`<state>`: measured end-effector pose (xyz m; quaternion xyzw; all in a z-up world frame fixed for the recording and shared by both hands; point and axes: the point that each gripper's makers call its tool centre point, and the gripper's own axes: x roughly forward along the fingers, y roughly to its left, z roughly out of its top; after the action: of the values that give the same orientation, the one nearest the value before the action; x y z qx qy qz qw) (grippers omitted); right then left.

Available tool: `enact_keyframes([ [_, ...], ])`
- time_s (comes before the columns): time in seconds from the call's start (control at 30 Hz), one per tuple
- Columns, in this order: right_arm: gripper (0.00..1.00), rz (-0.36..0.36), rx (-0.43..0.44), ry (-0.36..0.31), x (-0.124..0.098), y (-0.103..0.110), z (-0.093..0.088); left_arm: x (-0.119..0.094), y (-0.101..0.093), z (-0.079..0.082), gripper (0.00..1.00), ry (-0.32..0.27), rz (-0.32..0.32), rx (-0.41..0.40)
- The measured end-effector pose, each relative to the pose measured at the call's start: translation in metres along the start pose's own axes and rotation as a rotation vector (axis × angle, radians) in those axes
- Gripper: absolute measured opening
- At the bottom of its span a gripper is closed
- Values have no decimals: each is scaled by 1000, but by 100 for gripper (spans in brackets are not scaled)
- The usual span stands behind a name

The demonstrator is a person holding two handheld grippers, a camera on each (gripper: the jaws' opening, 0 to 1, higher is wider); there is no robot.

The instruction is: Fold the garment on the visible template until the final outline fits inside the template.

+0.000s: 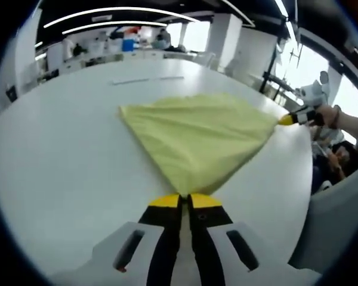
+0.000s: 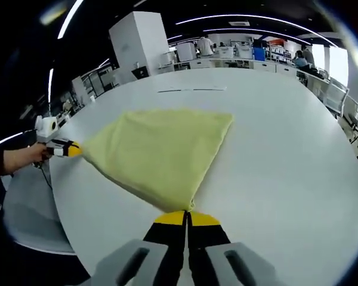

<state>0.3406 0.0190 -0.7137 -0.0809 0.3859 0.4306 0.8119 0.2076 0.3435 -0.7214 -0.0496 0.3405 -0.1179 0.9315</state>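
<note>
The yellow cloth garment [image 1: 197, 140] lies mid-frame on the white round table [image 1: 59, 161]. The left gripper [image 1: 185, 199] meets its lower corner at bottom centre; the right gripper [image 1: 286, 120] meets its right corner at the table's right edge.

Bare white table [image 1: 65, 149] lies open all around the yellow garment [image 1: 197, 137]; chairs [image 2: 352, 107] stand beyond its edge.

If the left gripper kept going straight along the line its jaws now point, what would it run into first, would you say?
The left gripper is already shut on a corner of the yellow garment, so pushing straight on would probably drive it into that cloth, bunching it over the white table. Beyond the cloth the tabletop looks free, though depth is unclear.
</note>
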Motion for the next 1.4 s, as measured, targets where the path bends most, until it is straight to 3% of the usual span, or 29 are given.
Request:
enact_keyframes([
  [0.13, 0, -24, 36, -17, 3, -1, 2, -1, 4, -1, 13, -3, 18, -7],
  [0.33, 35, -48, 71, -48, 0, 2, 14, -7, 10, 12, 39, -59, 58, -57],
  [0.47, 55, -50, 68, -96, -8, 9, 33, -16, 8, 22, 57, -80, 70, -59],
  [0.67, 72, -14, 30, -134, -21, 31, 56, -33, -8, 43, 72, -134, 38, -48],
  [0.83, 80, 3, -3, -163, -32, 46, 69, -48, -24, 56, 85, -175, 14, -46],
  [1.23, 97, 24, -44, -204, -57, 73, 80, -72, -36, 70, 99, -201, 16, -29],
  [1.4, 99, 33, -44, -215, -68, 80, 81, -80, -42, 72, 99, -213, 9, -41],
])
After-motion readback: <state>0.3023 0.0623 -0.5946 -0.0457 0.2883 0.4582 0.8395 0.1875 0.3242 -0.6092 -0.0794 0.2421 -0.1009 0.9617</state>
